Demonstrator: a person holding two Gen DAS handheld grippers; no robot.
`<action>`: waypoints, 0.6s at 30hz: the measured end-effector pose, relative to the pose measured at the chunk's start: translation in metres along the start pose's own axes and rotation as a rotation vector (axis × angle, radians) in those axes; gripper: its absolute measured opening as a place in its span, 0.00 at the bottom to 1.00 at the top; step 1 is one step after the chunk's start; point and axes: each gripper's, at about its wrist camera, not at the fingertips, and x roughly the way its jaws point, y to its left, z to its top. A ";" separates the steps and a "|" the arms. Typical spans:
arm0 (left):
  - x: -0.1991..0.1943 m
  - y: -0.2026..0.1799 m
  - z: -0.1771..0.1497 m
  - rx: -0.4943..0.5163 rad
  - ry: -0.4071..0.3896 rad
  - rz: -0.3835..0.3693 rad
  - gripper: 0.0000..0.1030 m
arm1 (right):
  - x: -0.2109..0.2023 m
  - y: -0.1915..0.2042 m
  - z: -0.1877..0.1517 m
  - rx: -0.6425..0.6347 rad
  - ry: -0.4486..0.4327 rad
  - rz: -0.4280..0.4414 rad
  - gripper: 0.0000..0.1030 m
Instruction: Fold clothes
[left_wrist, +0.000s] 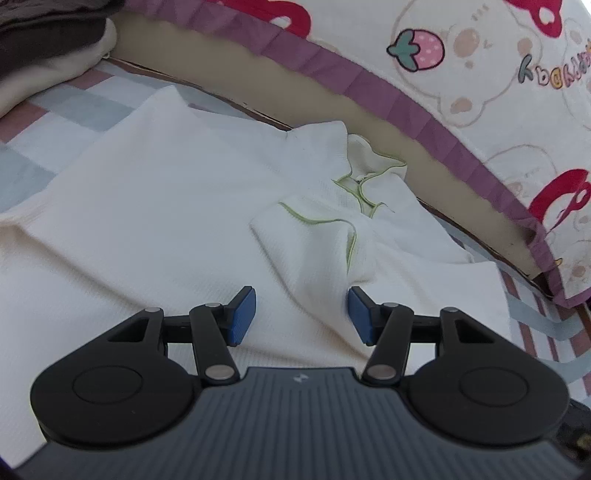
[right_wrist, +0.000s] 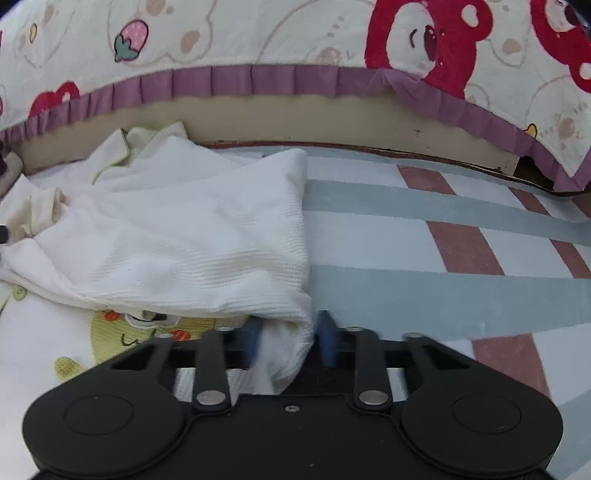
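My left gripper (left_wrist: 302, 314) hangs just over the white waffle-knit garment with thin green piping (left_wrist: 177, 206), its blue pads (left_wrist: 243, 314) standing well apart with only flat cloth beneath the gap and nothing pinched. The garment lies spread on the checked bed sheet of pale blue, grey and dull red blocks (left_wrist: 62, 107), its green-edged collar toward the beige headboard panel (left_wrist: 229, 74). Above that panel hangs a cream quilt with red bears, strawberries and a purple pleated border (left_wrist: 480, 55).

On my right gripper (right_wrist: 290, 338), a folded corner of the same garment (right_wrist: 192, 236) sits between the blue pads, which are drawn close on either side of it; I cannot tell whether they truly press it. A yellow cartoon print (right_wrist: 110, 332) shows on the fabric below the fold.
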 end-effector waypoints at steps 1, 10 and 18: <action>0.006 -0.005 0.002 0.012 0.017 0.038 0.53 | -0.002 0.002 -0.003 0.003 -0.010 -0.006 0.28; 0.021 -0.038 0.018 0.243 -0.046 0.147 0.05 | -0.008 0.006 -0.009 -0.025 -0.059 -0.037 0.28; -0.036 0.029 0.031 -0.005 -0.174 0.146 0.20 | -0.008 0.007 -0.015 -0.007 -0.085 -0.049 0.28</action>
